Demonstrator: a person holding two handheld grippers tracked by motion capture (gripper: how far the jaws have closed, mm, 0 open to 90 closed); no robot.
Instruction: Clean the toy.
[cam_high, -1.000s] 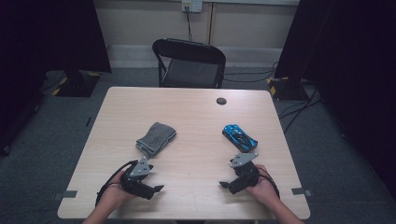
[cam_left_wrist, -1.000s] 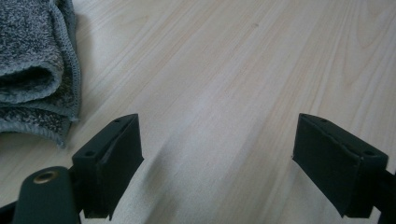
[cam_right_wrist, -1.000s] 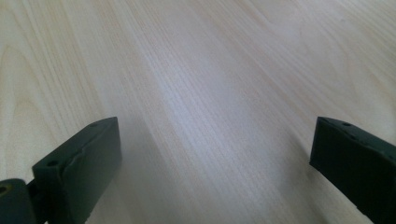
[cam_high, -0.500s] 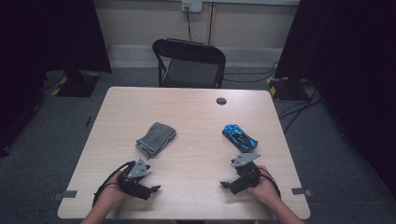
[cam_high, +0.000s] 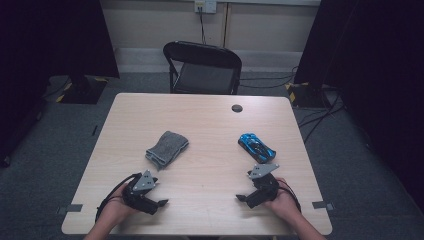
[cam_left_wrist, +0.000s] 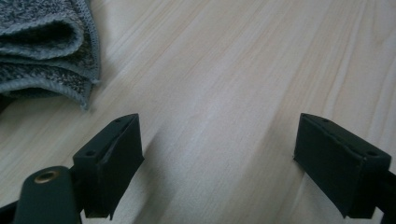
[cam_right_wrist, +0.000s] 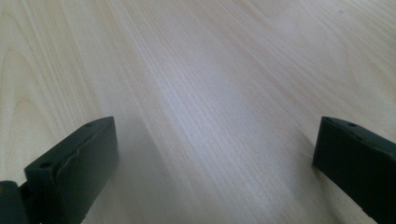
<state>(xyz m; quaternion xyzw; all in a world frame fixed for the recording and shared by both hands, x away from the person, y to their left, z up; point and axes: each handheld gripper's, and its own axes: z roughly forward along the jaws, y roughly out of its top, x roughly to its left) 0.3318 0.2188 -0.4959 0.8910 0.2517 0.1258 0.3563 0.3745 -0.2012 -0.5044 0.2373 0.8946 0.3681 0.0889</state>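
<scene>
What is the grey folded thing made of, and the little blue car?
The grey cloth looks like knitted or terry fabric: speckled fuzzy weave, stitched edges, soft folds. The blue car looks like hard, glossy plastic or painted metal; its shine doesn't settle which.

no readable text, label, brand, number or sign on anything in any view

Right gripper (cam_right_wrist: 215, 163) jaws spread wide, low over pale wooden table (cam_right_wrist: 210, 70)
</scene>
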